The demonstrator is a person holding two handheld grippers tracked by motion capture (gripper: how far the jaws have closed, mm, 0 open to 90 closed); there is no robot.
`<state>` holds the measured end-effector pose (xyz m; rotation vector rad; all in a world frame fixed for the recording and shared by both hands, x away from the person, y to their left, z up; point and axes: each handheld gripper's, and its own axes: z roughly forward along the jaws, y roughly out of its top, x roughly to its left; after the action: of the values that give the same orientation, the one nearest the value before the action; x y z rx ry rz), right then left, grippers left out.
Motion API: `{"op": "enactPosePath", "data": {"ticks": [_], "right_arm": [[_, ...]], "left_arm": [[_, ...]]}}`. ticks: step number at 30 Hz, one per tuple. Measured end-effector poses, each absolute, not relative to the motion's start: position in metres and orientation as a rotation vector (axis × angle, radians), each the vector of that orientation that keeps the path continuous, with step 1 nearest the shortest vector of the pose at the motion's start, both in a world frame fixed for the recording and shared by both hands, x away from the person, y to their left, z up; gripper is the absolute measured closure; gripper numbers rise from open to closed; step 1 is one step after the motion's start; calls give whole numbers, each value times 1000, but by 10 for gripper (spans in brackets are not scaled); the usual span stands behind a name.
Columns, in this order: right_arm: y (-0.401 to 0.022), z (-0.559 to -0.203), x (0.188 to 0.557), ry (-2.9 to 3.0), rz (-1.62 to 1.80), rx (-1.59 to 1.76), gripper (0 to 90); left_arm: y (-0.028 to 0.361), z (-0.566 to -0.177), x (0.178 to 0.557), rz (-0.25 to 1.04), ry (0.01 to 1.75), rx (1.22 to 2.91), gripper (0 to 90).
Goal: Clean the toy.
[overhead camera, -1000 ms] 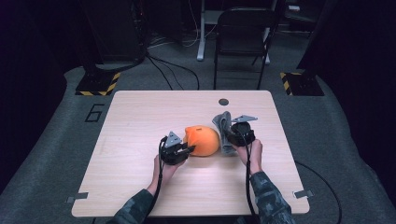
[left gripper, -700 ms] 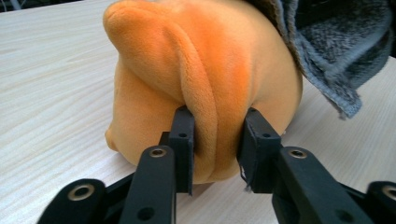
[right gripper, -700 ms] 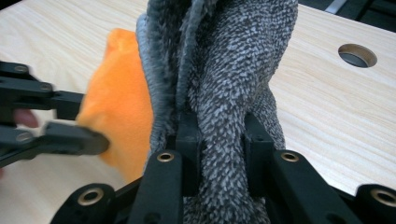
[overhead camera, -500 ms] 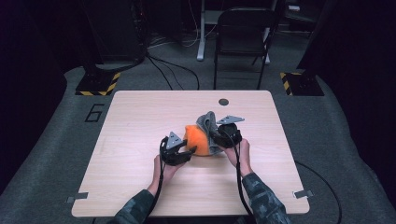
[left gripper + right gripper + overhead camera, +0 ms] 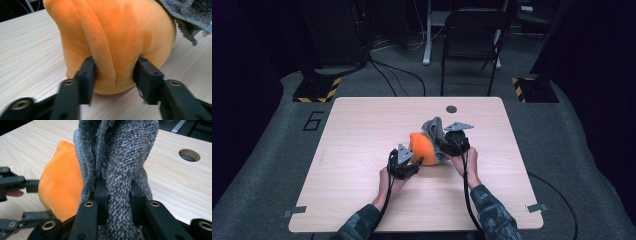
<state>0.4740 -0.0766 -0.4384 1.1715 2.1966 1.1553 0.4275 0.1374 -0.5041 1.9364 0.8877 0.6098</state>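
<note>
A person works at a wooden bench (image 5: 362, 150) with a claw in each hand. The left claw (image 5: 113, 72) has its jaws set on either side of an orange plush cushion (image 5: 117, 32) that sits right in front of it, its pads pressing into the soft sides; these jaws have just been closing. The right claw (image 5: 116, 192) is pressed together, pinching a fold of grey knitted cloth (image 5: 125, 152) that rises upright from its jaws and leans against the cushion's far side.
</note>
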Motion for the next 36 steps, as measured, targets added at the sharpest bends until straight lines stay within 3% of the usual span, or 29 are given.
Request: {"op": "enactPosePath", "data": {"ticks": [4,8,17,22,36], "right_arm": [[-77,-438,473,2184,1167,1183,734],[-78,-430,470,2175,1171,1170,736],[-56,-403,445,2190,1235,1071,735],[-34,-418,441,2227,1123,1010,733],[-33,-426,440,2208,971,957,734]], "left_arm": [[139,-503,427,608,887,1917,721],[141,-494,426,538,913,1900,775],[136,-483,415,465,919,1870,784],[135,-485,416,459,934,1871,784],[134,-490,420,456,948,1867,784]]}}
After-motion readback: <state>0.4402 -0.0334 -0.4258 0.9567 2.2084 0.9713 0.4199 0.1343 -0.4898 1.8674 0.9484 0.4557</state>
